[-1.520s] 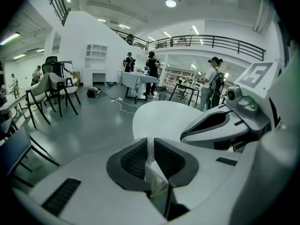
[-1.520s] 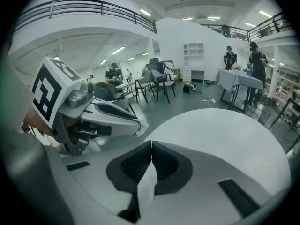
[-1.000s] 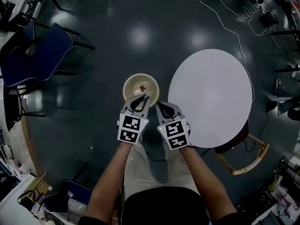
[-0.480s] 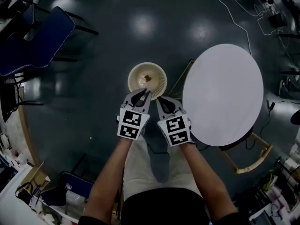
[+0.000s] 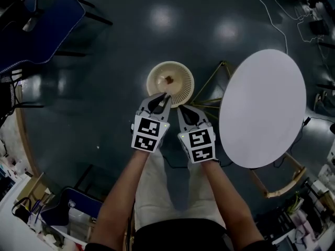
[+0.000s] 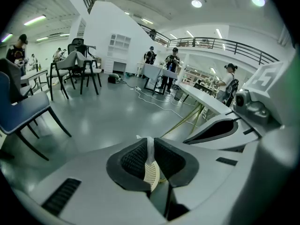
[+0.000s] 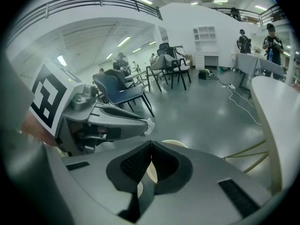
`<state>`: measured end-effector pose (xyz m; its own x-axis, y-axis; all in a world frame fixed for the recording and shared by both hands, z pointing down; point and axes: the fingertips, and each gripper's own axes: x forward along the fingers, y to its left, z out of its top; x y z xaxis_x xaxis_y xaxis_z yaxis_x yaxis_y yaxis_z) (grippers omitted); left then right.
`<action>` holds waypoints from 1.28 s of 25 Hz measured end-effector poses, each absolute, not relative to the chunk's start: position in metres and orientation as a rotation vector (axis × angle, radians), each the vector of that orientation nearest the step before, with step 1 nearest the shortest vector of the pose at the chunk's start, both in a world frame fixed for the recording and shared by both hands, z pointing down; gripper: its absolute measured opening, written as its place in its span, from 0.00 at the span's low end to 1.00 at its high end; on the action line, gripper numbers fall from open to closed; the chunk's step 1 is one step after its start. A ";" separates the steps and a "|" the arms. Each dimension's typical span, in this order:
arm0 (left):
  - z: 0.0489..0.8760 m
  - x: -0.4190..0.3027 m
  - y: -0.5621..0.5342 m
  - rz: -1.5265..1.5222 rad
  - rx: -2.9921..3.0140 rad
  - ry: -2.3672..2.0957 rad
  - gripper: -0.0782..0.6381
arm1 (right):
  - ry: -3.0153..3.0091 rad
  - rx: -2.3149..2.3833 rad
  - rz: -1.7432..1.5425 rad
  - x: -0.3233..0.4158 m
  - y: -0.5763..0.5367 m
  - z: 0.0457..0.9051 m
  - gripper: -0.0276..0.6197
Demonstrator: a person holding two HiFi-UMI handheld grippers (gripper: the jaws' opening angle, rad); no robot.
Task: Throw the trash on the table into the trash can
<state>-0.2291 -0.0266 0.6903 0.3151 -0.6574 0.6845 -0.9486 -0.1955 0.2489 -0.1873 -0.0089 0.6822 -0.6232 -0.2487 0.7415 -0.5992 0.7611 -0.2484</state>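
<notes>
Head view has both grippers side by side over the near edge of the cream, mesh-walled round trash can (image 5: 153,73) on the dark floor, beside the white round table (image 5: 261,109). The left gripper (image 5: 162,98) pinches a small white paper scrap (image 6: 149,148). The right gripper (image 5: 181,110) is closed tight on nothing.

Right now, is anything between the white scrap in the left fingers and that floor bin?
Nothing visible. The left gripper pinches the white scrap by the open trash can's near rim; the shut right gripper sits beside it.
</notes>
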 end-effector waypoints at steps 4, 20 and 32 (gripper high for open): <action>0.716 -0.233 -0.025 0.568 1.935 -1.399 0.19 | -2.211 0.621 0.637 -0.189 -0.005 0.709 0.07; 0.833 -0.221 -0.026 0.597 1.928 -1.321 0.19 | -2.164 0.641 0.665 -0.188 -0.014 0.818 0.07; 0.889 -0.237 -0.015 0.633 1.907 -1.281 0.19 | -2.115 0.657 0.705 -0.182 -0.005 0.870 0.07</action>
